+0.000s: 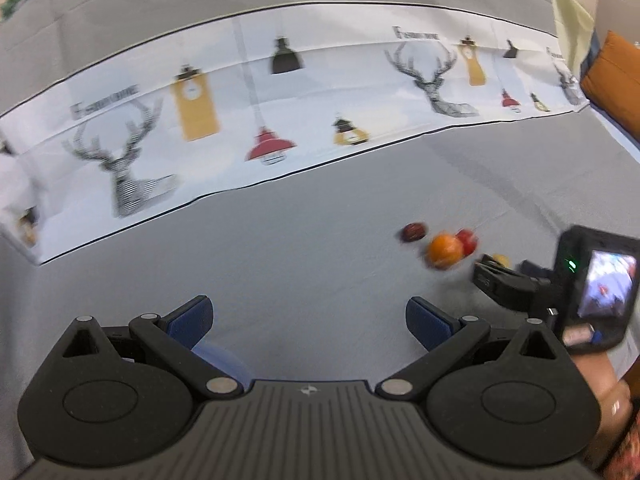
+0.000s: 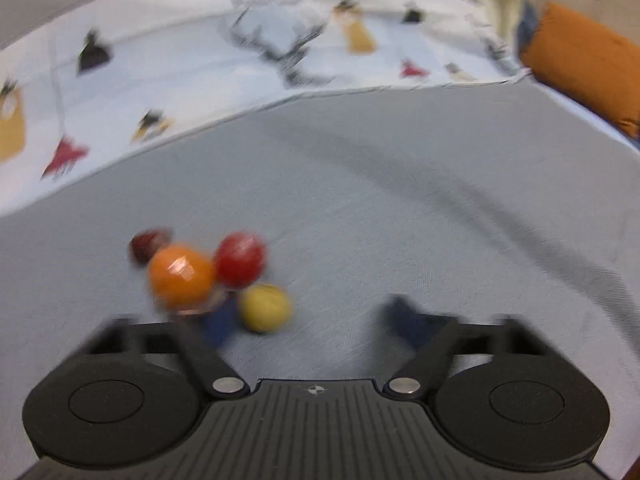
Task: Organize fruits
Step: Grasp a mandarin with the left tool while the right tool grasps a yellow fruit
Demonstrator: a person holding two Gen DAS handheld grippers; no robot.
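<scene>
Four fruits (image 2: 224, 276) cluster (blurred) beside the right hand-held gripper (image 2: 312, 322), gaping, nothing held.

A: How is the left gripper (image 1: 309, 322) being presented?

B: A black ribbed body, two round black housings, silver pivot screws and blue finger pads (image 1: 191, 320) are being shown, with a small compass-like mark at the centre.

A: And the right gripper (image 2: 316, 322)?

B: The same black build is being shown, blurred; a rear screen is being displayed in the left wrist view.
</scene>
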